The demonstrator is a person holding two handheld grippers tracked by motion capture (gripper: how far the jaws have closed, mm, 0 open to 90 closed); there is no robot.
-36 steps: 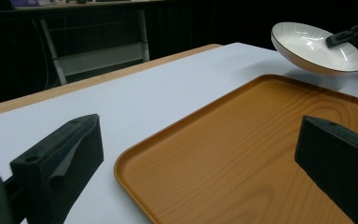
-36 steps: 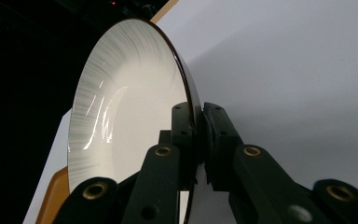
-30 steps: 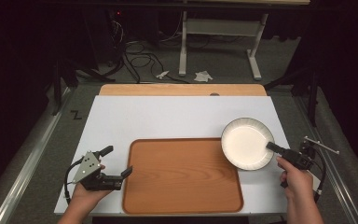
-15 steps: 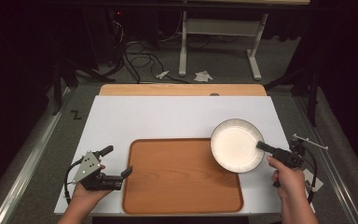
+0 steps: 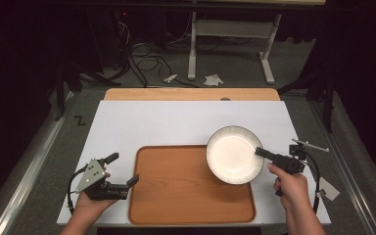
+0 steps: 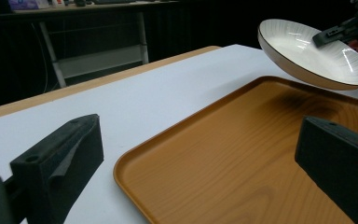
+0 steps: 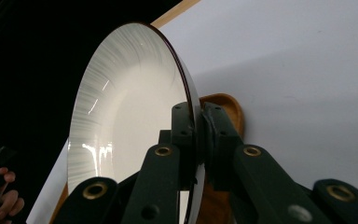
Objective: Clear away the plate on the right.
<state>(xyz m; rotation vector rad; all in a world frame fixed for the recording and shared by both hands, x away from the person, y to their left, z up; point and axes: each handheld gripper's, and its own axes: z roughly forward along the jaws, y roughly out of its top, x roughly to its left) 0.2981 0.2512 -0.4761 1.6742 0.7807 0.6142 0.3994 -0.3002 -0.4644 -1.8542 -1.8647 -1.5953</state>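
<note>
My right gripper (image 5: 260, 152) has its jaws clamped on the rim of the white plate (image 5: 232, 154); in the right gripper view the two black jaws pinch the plate's (image 7: 130, 116) dark-edged rim between them, one on the inner face and one on the underside. The plate is off the table, held in the air over the far right corner of the wooden tray (image 5: 176, 188), and in the left gripper view I see it (image 6: 307, 51) tilted above the tray's (image 6: 242, 158) surface with its shadow falling on the wood beneath. The tray lies flat on the white tabletop (image 5: 176, 122), near the edge on my side. My left gripper (image 5: 123, 171) sits in my left hand (image 5: 90, 208) just beside the tray's left edge, low over the tabletop, its jaws spread wide apart with nothing between them; in its own view one jaw stands over the white surface and the other over the tray. A strip of bare wood (image 5: 191, 94) runs along the table's far edge
</note>
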